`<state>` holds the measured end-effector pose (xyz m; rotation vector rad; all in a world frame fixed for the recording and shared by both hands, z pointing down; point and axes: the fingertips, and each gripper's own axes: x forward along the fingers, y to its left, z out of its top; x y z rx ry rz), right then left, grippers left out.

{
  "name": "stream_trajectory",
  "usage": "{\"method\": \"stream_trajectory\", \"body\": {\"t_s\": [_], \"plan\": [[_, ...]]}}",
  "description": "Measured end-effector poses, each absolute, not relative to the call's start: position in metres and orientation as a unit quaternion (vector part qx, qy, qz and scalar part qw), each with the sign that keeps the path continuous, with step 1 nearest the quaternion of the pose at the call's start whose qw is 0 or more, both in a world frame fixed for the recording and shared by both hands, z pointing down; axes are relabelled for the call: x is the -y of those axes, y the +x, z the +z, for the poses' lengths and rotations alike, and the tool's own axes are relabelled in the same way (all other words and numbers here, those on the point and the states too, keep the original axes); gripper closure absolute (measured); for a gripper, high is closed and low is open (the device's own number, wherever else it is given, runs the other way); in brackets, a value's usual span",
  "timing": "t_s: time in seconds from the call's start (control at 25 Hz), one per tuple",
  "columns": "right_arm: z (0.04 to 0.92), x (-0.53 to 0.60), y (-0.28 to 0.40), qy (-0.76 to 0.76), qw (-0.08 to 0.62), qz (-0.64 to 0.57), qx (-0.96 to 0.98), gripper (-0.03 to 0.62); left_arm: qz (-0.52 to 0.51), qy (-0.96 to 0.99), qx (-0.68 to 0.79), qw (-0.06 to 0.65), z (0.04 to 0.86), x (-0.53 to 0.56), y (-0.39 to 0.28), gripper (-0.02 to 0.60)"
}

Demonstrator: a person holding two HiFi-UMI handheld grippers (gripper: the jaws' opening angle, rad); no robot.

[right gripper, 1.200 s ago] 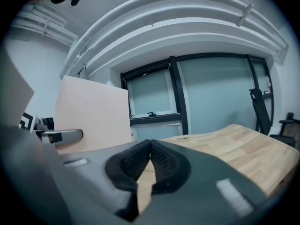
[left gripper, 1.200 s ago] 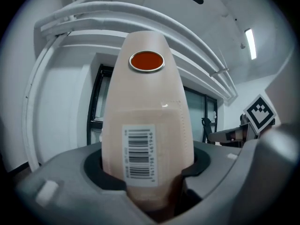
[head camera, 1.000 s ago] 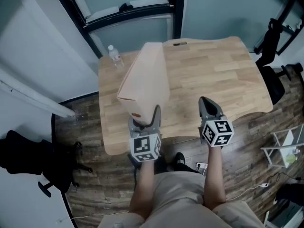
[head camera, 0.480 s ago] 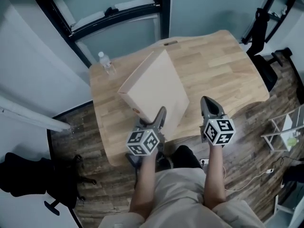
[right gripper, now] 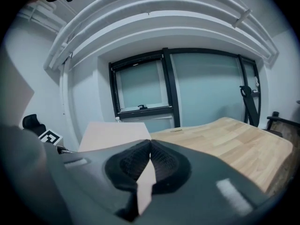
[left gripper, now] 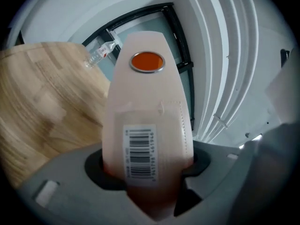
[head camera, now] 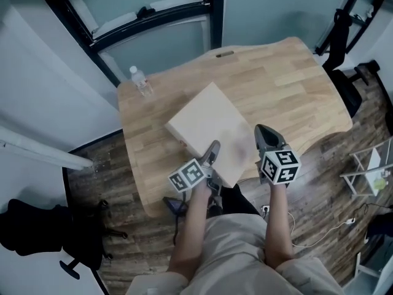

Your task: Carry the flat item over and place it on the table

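The flat item is a pale cardboard box (head camera: pixel 212 125) lying nearly flat on the wooden table (head camera: pixel 288 78), its near corner over the front edge. My left gripper (head camera: pixel 210 154) is shut on the box's near edge. In the left gripper view the box (left gripper: pixel 147 102) fills the space between the jaws, showing a barcode label and an orange sticker (left gripper: pixel 147 62). My right gripper (head camera: pixel 265 135) hovers just right of the box, shut, with nothing held. In the right gripper view its pads meet (right gripper: pixel 150 144) and the box (right gripper: pixel 115 134) lies to the left.
A clear water bottle (head camera: pixel 141 82) stands at the table's far left corner. Black-framed windows (head camera: pixel 153 23) lie behind the table. A black chair (head camera: pixel 37 223) sits on the floor at left, another dark chair (head camera: pixel 347 97) at right, and a white rack (head camera: pixel 368 186) near the right edge.
The box has tipped down from steeply tilted to nearly flat on the table. My left gripper rolled and lowered with it. The right gripper barely moved.
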<state>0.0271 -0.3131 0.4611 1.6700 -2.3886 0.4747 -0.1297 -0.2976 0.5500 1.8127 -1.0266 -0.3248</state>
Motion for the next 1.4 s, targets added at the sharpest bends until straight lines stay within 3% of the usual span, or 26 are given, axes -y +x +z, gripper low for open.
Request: {"method": "stream_trajectory", "body": {"t_s": [0.44, 1.4], "plan": [[0.503, 0.345, -0.019, 0.487, 0.162, 0.179, 0.840, 0.592, -0.133, 0.701, 0.424, 0.557, 0.599, 0.309, -0.124, 0.293], [0.586, 0.349, 0.005, 0.488, 0.205, 0.257, 0.809, 0.592, -0.144, 0.653, 0.386, 0.636, 0.655, 0.307, -0.091, 0.295]]}}
